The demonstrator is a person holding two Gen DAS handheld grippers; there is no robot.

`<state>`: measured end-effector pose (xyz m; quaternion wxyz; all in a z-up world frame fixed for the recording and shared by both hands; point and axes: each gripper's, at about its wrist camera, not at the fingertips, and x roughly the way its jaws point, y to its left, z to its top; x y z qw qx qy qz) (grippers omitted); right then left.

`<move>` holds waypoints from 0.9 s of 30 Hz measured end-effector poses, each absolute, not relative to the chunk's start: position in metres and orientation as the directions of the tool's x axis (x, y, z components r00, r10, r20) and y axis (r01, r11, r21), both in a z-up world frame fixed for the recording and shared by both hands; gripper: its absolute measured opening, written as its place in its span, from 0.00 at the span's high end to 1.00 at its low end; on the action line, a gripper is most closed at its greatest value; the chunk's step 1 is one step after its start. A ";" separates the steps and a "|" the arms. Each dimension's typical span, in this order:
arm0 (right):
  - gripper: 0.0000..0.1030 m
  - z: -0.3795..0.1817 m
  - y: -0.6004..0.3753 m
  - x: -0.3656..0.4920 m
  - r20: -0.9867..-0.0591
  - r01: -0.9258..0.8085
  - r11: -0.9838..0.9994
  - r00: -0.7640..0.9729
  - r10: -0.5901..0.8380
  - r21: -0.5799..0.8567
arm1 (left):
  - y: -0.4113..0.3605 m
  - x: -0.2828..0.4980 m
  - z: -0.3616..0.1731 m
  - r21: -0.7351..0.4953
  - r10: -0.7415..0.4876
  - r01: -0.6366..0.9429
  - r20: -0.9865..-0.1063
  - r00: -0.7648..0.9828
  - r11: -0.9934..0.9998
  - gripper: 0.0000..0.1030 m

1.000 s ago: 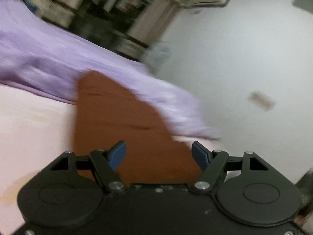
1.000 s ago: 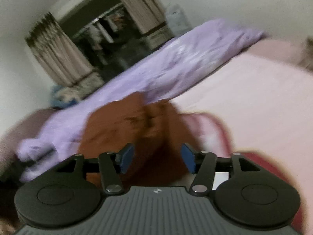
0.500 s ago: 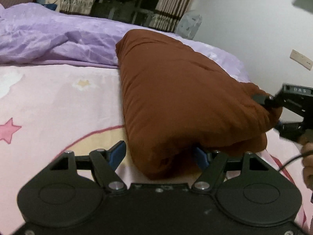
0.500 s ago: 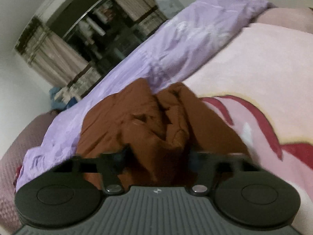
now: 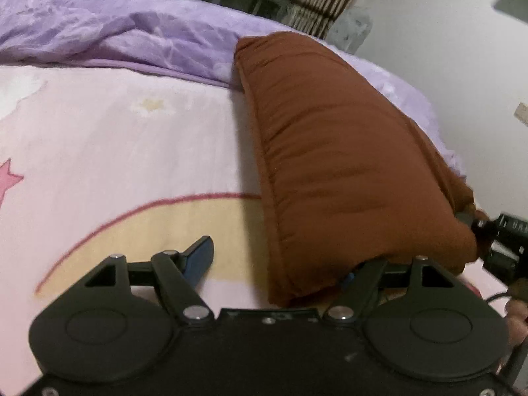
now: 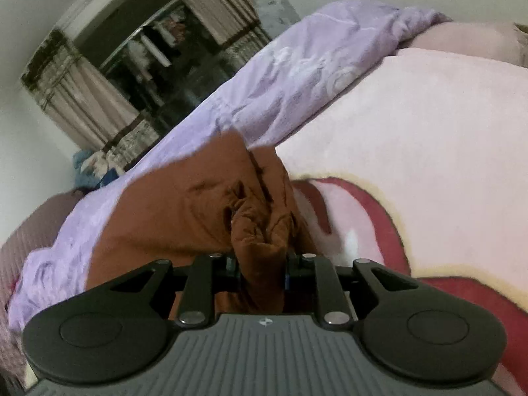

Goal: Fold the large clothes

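Brown padded garment (image 5: pixel 346 165) lies bundled on the pink bed (image 5: pixel 115 151) against the purple quilt (image 5: pixel 132 36). Spread a second ago, the right tongs (image 6: pixel 262 272) are closing, pinching bunched fabric. Left tongs (image 5: pixel 277 264) stay spread around the near corner; folding can begin.

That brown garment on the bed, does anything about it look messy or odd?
Yes. The brown garment lies smooth along one side, but its near end is bunched into crumpled wads where the right gripper is closing on it, beside the purple quilt.
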<state>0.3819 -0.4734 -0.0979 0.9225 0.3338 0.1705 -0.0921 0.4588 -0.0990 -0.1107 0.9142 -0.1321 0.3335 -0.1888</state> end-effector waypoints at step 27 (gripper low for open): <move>0.75 -0.021 -0.426 0.367 -0.326 0.232 0.938 0.935 -0.142 0.257 | -0.157 0.428 -0.010 -0.245 -0.527 0.468 -0.464 0.712 0.849 0.29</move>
